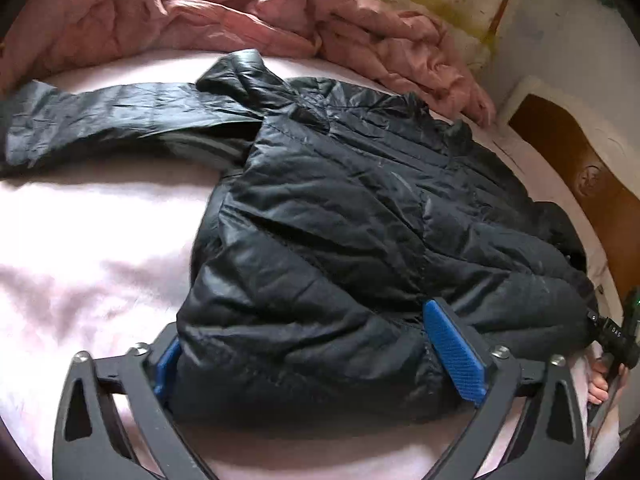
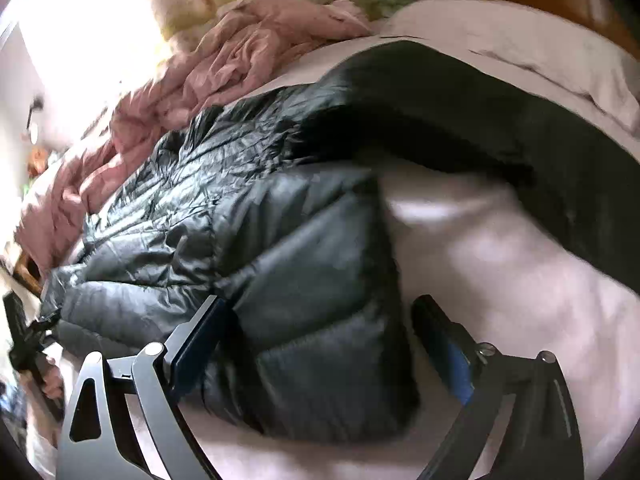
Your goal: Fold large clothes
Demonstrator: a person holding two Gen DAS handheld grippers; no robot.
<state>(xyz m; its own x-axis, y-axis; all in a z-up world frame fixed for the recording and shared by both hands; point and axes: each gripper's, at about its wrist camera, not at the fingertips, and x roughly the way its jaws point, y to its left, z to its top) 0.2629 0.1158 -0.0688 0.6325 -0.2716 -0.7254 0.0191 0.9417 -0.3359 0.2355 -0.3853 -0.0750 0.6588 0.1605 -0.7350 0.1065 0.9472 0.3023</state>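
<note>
Black padded jacket (image 1: 340, 216) hem is seen nearest both cameras, lying between each pair of spread fingers on a pale pink bedsheet (image 1: 92, 240). At the left gripper (image 1: 320, 356) the jaws are set apart around 1 hem corner, the blue pads beside the cloth but not judged to be pinching it; the right gripper (image 2: 320, 344) likewise stands wide open around the opposite hem corner. The jacket's long axis is seen running away from both tools toward the collar, so a lift of the hem forward over the body is judged to be the coming fold. Only the left view shows 1 sleeve (image 1: 100, 120) stretched out sideways; the right view shows the other sleeve (image 2: 460, 120) instead. A crumpled pink blanket (image 1: 280, 20) lies beyond.
</note>
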